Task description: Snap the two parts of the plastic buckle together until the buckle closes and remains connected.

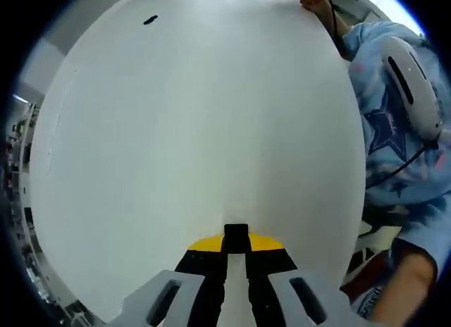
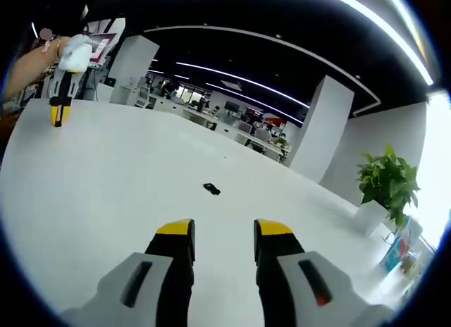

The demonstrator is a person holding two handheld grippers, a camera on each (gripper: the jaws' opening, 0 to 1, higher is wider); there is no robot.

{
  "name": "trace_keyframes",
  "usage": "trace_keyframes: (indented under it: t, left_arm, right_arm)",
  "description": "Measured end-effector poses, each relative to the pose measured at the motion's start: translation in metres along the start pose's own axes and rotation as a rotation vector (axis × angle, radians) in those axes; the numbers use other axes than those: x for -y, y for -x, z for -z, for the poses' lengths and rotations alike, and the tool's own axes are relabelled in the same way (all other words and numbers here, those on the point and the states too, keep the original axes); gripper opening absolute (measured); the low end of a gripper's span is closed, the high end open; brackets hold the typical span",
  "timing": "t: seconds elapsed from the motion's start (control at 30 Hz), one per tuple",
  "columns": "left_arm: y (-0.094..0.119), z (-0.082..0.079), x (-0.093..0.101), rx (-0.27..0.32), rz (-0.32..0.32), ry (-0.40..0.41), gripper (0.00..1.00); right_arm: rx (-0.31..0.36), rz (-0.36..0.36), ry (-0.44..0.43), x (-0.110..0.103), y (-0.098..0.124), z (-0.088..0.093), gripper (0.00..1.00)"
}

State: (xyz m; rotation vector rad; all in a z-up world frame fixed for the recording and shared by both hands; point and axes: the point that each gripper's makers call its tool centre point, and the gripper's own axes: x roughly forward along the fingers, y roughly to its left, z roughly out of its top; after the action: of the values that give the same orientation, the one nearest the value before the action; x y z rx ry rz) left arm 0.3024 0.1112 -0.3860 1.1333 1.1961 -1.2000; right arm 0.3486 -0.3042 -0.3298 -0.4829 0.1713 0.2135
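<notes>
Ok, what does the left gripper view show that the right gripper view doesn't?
Left gripper view: the left gripper up close, jaws shut on a black piece, and a person's blue sweatshirt. Right gripper view: the right gripper with jaws open, a potted plant and an office behind. Both: the white table and the small black part lying on it.
</notes>
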Motion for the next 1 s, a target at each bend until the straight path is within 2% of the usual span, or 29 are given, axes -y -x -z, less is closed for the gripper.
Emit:
trace_keyframes:
  t: [0.07,0.27,0.37,0.67,0.73,1.0]
  left_arm:
    - [-0.0002,-0.0019,0.0048,0.016,0.014,-0.001,0.08]
    - [-0.0008,-0.0028,0.0062,0.014,-0.014,-0.013,0.08]
    - [-0.0006,-0.005,0.0128,0.027,0.01,-0.031,0.08]
    - [-0.0005,-0.005,0.0122,0.026,0.006,-0.033,0.09]
    - [-0.0006,-0.0058,0.0121,0.013,0.008,-0.063,0.09]
    - [-0.0006,-0.0056,0.0103,-0.03,0.007,-0.052,0.09]
  right_arm:
    - [-0.003,0.004,0.002,0.0006,0.0003,0.0005,0.33]
    - [-0.008,0.016,-0.002,0.0028,0.0011,0.0014,0.33]
    - [-0.01,0.02,-0.006,0.0034,0.0012,0.0018,0.33]
    - [-0.03,0.031,0.001,0.0047,0.0005,0.0051,0.33]
    - [-0.035,0.03,0.001,0.0042,-0.0002,0.0059,0.33]
    - [-0.05,0.037,-0.006,0.0058,-0.0021,0.0092,0.33]
